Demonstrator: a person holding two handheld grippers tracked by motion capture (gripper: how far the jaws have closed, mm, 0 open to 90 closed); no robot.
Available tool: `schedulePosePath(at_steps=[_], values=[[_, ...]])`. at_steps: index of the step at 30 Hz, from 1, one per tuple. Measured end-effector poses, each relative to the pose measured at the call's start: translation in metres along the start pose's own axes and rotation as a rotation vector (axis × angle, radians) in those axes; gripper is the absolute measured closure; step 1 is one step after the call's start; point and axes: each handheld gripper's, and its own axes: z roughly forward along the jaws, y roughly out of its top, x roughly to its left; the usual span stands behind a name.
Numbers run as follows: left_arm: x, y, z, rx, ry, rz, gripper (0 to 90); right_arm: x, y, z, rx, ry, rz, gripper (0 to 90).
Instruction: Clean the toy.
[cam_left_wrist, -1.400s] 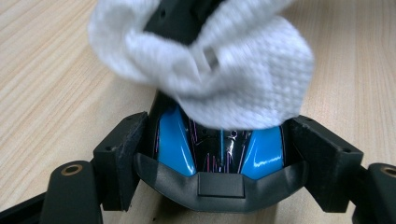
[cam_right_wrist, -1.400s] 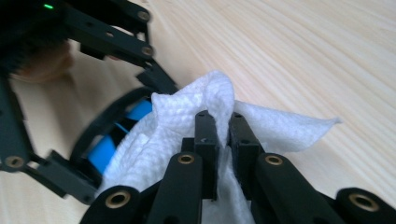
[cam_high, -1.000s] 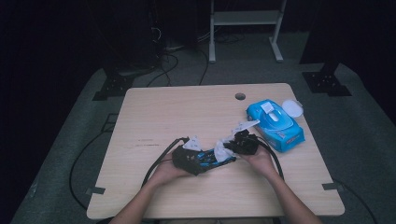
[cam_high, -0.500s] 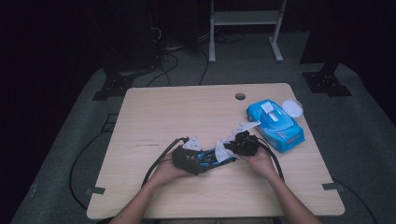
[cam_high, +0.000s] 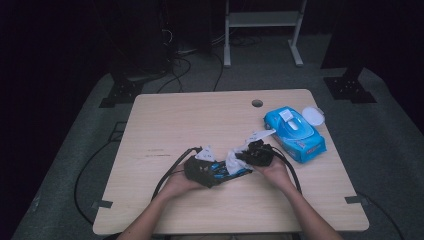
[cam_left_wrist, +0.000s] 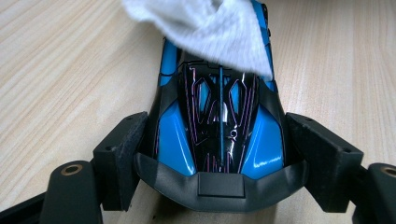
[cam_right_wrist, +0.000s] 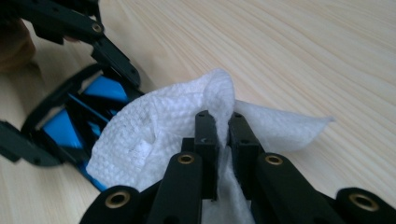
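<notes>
Fingers (cam_right_wrist: 206, 135) of the right gripper (cam_right_wrist: 223, 133) are pinching a white wipe (cam_right_wrist: 159, 126) over the blue toy car (cam_left_wrist: 219, 126), which the left gripper (cam_left_wrist: 219, 154) is clamping on the table (cam_high: 200, 120), so wiping looks underway, most bodywork remaining.

High view: table (cam_high: 170, 120) evenly lit from overhead, room around it near black, image soft and low-detail. Short faint shadows under the hands. Left gripper view: sharp, specular glare on the glossy car (cam_left_wrist: 219, 135), wipe (cam_left_wrist: 210, 32) slightly blurred at top. Right gripper view: wipe sharp, background car and near jaws soft.
</notes>
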Motion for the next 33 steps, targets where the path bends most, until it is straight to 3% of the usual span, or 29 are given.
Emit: schedulePosePath(at_steps=[6,13,25,33], values=[[0.000,0.000,0.000,-0.001,0.002,0.003,24.2,-0.009,-0.018,-0.017,0.015,-0.027,0.016,83.5],[0.000,-0.001,0.000,-0.003,0.001,0.004,24.2,-0.004,-0.030,-0.028,0.043,-0.037,-0.011,83.5],[0.000,-0.001,-0.001,-0.001,0.002,0.003,24.2,-0.008,-0.034,-0.028,0.036,-0.036,0.010,83.1],[0.000,-0.001,-0.001,-0.001,0.002,0.004,24.2,0.005,-0.027,-0.026,0.010,-0.010,-0.013,83.2]])
